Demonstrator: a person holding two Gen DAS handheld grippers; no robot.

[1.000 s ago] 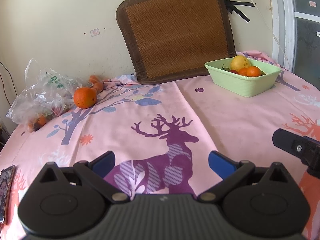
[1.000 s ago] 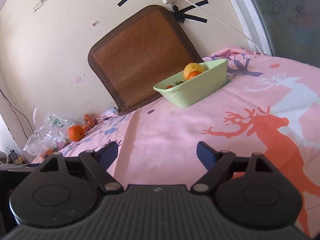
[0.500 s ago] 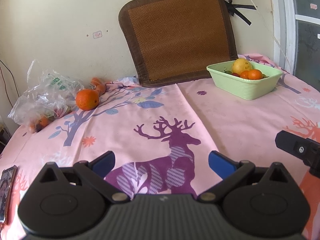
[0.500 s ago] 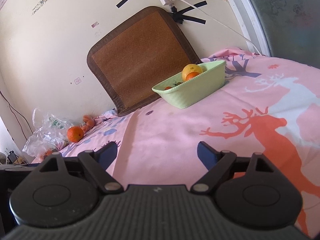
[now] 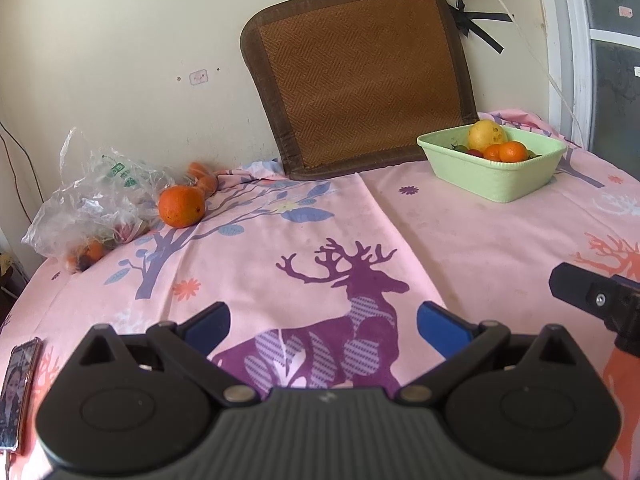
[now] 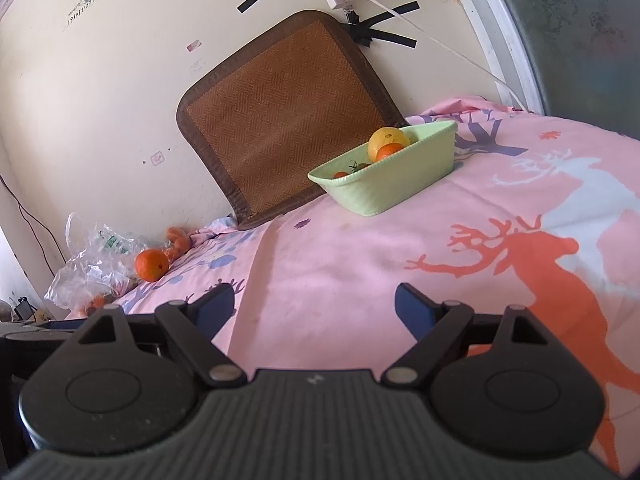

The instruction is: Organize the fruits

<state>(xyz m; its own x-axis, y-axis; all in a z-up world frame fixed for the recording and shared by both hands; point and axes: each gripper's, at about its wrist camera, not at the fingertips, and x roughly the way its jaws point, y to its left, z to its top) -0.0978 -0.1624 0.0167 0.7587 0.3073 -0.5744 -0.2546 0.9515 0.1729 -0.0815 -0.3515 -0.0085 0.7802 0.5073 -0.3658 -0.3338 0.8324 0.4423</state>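
Only the left wrist view shows the phone (image 5: 18, 394) beside the left gripper (image 5: 322, 326).

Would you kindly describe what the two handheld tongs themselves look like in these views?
Both match: the left tongs and right tongs have a matte black ribbed body, two rounded black housings with circular discs, triangular cut-outs, silver pivot pins and blue finger pads. No cables, sleeves or hands show.
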